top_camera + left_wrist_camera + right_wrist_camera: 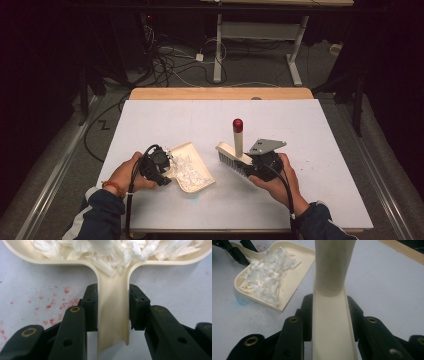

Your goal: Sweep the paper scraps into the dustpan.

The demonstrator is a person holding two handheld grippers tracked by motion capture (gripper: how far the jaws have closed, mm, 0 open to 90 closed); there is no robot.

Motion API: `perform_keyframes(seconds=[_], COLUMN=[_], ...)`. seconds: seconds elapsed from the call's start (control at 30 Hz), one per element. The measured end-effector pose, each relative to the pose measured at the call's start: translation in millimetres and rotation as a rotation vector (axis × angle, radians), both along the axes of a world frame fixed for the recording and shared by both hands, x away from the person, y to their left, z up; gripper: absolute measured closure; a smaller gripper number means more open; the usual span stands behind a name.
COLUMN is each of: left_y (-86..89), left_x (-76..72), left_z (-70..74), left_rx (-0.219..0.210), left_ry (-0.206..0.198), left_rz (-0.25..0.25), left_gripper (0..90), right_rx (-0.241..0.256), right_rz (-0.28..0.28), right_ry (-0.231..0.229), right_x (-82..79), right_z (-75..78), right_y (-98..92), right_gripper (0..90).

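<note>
Two grippers work near the table's [150,120] six o'clock edge. The left gripper [113,307] has its jaws pressed against both sides of the dustpan's handle [113,322]; the dustpan [192,167] lies flat at about seven o'clock from the table's middle, heaped with white paper shreds [186,167] (faint red specks mark the surface beside it). The right gripper [329,315] clamps the cream brush [235,156] by its back, at about five o'clock, its red-capped handle [238,135] standing upright.

Dark blue sleeves [95,216], orange wristband [114,186], black jaws with brass rivets.
</note>
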State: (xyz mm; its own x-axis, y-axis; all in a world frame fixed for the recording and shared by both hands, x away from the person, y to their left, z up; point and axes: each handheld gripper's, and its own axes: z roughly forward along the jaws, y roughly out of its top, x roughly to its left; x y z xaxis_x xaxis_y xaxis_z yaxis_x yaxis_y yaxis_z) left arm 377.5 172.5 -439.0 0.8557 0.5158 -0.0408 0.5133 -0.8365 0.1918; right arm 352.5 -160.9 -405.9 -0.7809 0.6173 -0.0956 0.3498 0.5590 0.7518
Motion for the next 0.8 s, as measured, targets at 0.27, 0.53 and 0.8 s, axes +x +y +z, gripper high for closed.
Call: perform_keyframes(seconds=[0.27,0.53,0.8], left_y=[-0.8,-2.0,-2.6], left_x=[0.0,1.5,2.3], left_z=[0.0,-0.5,-1.7], left_rx=[0.001,-0.004,-0.001], left_ry=[-0.002,-0.001,0.003], left_rz=[0.003,0.003,0.004], left_gripper=[62.9,63.0,63.0], right_rx=[-0.028,-0.024,0.004], right_rz=[0.024,0.107,0.157], right_ry=[0.038,0.051,0.057], right_x=[0.7,-12.6,-21.6], right_z=[-7.2,-9.4,-6.4], right_y=[5.7,29.9,41.6], right_gripper=[68.1,68.1,68.1])
